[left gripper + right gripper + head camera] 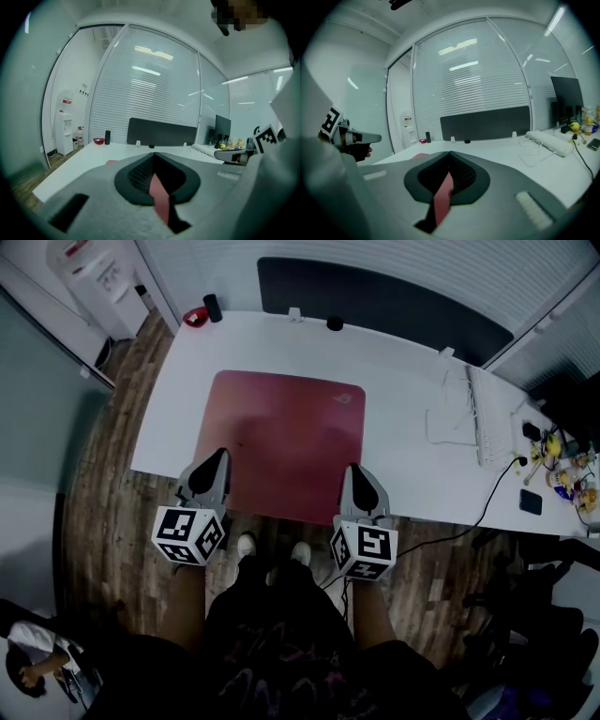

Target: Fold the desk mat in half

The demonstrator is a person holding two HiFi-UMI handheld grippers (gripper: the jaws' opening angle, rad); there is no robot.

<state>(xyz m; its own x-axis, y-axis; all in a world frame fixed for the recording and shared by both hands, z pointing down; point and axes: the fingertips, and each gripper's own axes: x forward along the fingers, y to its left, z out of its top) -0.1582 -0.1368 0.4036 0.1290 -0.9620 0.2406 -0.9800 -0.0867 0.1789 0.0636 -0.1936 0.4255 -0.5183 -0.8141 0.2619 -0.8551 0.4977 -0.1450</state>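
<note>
A pink-red desk mat (286, 437) lies flat on the white desk (403, 409), its near edge at the desk's front. My left gripper (221, 457) is shut on the mat's near left corner; a strip of the mat (159, 197) shows pinched between its jaws. My right gripper (354, 472) is shut on the near right corner, and the red strip of mat (442, 199) sits between its jaws too. Both grippers point away from me across the desk, slightly downward.
A white keyboard (487, 413) with its cable lies at the desk's right, beside small items and a phone (531, 502). A red dish (195, 317) and a dark cylinder (213, 307) stand at the far left corner. A dark divider panel (384, 301) backs the desk. A water dispenser (98, 277) stands on the left.
</note>
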